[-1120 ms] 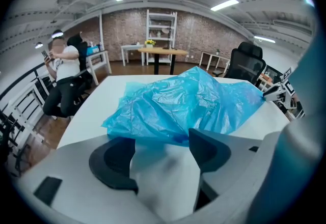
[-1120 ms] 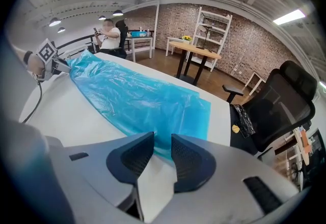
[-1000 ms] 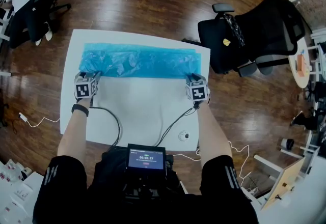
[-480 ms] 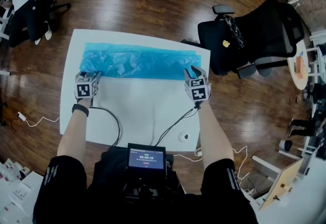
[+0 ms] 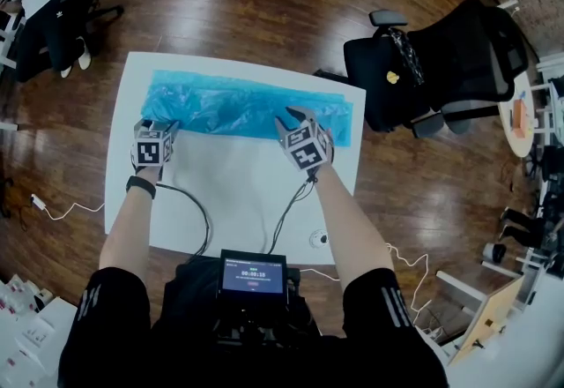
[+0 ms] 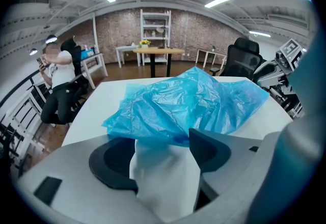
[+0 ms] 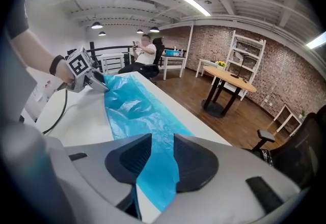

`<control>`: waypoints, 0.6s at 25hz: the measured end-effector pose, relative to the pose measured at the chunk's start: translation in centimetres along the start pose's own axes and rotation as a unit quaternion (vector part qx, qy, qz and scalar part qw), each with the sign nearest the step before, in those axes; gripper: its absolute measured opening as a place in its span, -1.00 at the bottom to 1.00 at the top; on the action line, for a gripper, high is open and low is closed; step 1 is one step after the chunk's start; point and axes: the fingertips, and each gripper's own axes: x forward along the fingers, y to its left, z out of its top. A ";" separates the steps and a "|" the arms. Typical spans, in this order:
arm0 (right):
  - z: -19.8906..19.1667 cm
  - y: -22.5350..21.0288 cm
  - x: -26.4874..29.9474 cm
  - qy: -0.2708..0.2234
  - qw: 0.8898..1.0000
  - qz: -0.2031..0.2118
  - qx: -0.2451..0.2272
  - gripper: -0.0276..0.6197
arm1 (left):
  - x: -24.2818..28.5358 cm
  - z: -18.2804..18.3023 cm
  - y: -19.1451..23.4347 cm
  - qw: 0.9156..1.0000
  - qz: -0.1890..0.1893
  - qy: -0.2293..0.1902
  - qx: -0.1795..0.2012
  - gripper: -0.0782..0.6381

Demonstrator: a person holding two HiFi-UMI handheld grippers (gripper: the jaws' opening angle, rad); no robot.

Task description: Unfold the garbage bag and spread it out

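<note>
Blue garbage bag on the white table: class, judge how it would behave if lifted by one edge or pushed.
Probably floppy: the garbage bag is thin, crinkled film, humped up in the left gripper view. Likely very light, so it may slide across the smooth table when pushed.

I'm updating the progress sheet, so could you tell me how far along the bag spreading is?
Done: the garbage bag lies unrolled as a long strip along the far edge of the table. In hand: the left gripper, jaws open, sits at its crumpled left end; the right gripper, jaws just opening, straddles the strip without pinching it. Left: widening and flattening it.
</note>
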 end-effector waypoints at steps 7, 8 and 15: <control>-2.0 2.3 3.1 0.056 0.998 0.025 0.018 -0.37 | 0.1 0.9 -0.1 1.000 -0.004 -0.005 0.008 0.16; -2.5 2.5 3.4 0.067 0.997 0.026 0.018 -0.37 | 0.2 1.1 -0.2 1.000 -0.009 -0.010 0.012 0.16; -4.1 3.1 4.6 0.096 0.995 0.026 0.015 -0.35 | -1.4 3.8 -0.3 0.997 -0.026 -0.050 0.052 0.16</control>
